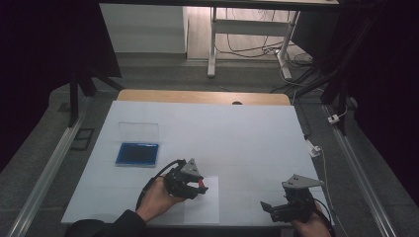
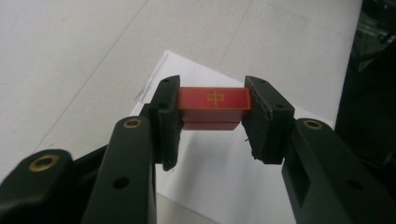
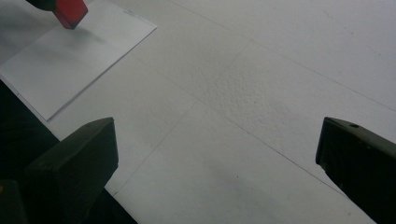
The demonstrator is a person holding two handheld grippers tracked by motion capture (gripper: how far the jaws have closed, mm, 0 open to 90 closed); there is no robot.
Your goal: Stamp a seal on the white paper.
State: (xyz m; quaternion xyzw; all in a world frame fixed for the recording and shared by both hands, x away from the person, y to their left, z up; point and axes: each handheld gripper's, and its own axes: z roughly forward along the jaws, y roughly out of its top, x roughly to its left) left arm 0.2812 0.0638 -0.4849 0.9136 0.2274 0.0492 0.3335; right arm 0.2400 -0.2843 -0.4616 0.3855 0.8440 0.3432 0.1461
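Observation:
A small red block [image 2: 214, 108] with a gold cross-like mark on its top face is clamped between the jaws of my left gripper [image 2: 212, 109]. That gripper [image 1: 197, 185] hangs just above a white sheet of paper [image 1: 203, 205] near the table's front edge. The red block [image 3: 69, 11] also appears over the paper [image 3: 65, 65] at the top left of the right gripper view. My right gripper [image 1: 272, 210] stands open at the front right of the table, jaws wide apart with nothing between them.
A dark blue flat case [image 1: 137, 154] with its clear lid [image 1: 139, 131] open lies at the left of the white table [image 1: 232, 143]. Beyond the far wooden edge [image 1: 202, 97] stand desk legs and cables on the floor.

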